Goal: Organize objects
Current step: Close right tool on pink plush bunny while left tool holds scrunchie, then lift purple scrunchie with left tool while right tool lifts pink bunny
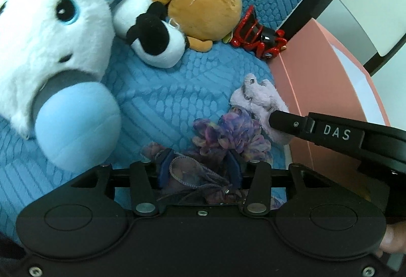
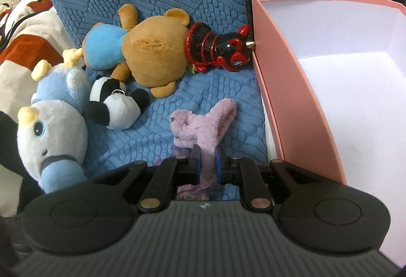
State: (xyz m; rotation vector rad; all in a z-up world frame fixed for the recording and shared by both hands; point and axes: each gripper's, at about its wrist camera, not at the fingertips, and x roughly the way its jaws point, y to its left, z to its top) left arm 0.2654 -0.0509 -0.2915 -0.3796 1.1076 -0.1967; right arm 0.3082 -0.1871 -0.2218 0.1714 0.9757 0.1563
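Note:
My left gripper (image 1: 199,165) has its blue pads around a purple floral fabric scrunchie (image 1: 228,134) that lies on the blue cushion (image 1: 165,99). My right gripper (image 2: 208,162) is shut on a fuzzy lilac hair claw clip (image 2: 203,124), which also shows in the left wrist view (image 1: 261,96), where a right finger (image 1: 286,122) touches it. A pink box (image 2: 291,89) with a white inside stands open just right of the clip.
A big blue-and-white plush (image 2: 50,124), a small panda plush (image 2: 114,104), a brown bear plush (image 2: 152,53) and a red-and-black bull toy (image 2: 218,48) lie on the cushion, left and behind. The box wall (image 1: 317,79) is close on the right.

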